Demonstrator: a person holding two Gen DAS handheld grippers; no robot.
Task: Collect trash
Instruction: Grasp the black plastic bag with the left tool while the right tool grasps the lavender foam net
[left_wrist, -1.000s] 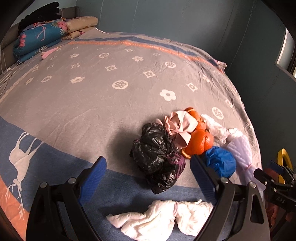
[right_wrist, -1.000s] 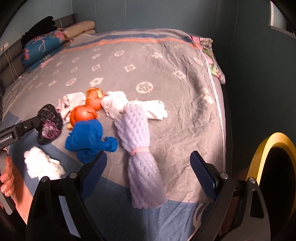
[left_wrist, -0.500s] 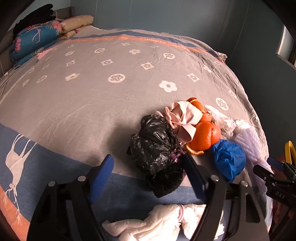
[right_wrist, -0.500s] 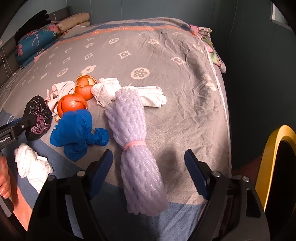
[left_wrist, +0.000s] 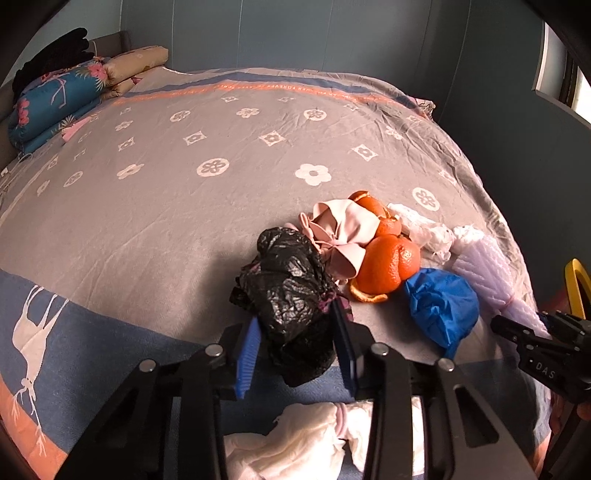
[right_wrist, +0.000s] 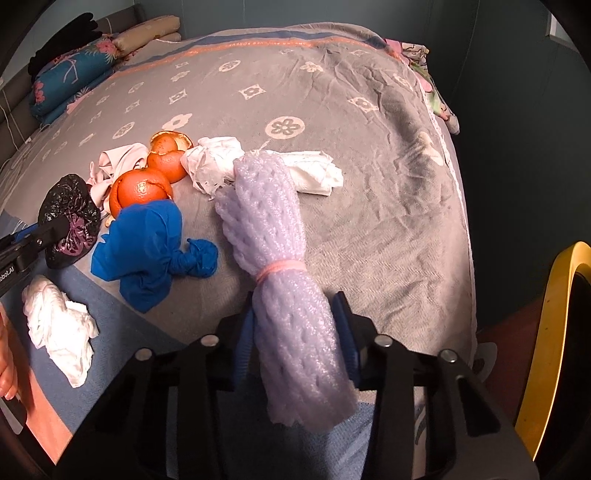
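Note:
Trash lies in a heap on the grey bedspread (left_wrist: 184, 221). My left gripper (left_wrist: 295, 350) points down at a crumpled black plastic bag (left_wrist: 288, 288); its jaws are closing and the blue pads (left_wrist: 247, 354) press the bag's near end from both sides. My right gripper (right_wrist: 295, 343) is closing too, pads against the near end of a lilac foam net roll (right_wrist: 280, 266) tied with a pink band. Between the two lie a blue plastic bag (right_wrist: 147, 240), orange peels (left_wrist: 388, 262), a pink wrapper (left_wrist: 347, 229) and white tissues (right_wrist: 221, 158).
Another white tissue wad (left_wrist: 306, 443) lies just under the left gripper. Folded pillows and quilts (left_wrist: 55, 99) are stacked at the far left. A yellow-rimmed bin (right_wrist: 554, 332) stands beyond the bed's right edge. A person's hand (right_wrist: 7, 369) shows at the left border.
Both pairs of jaws have narrowed from wide apart: the left onto the black bag, the right onto the foam roll. The right gripper sank a little toward the bed.

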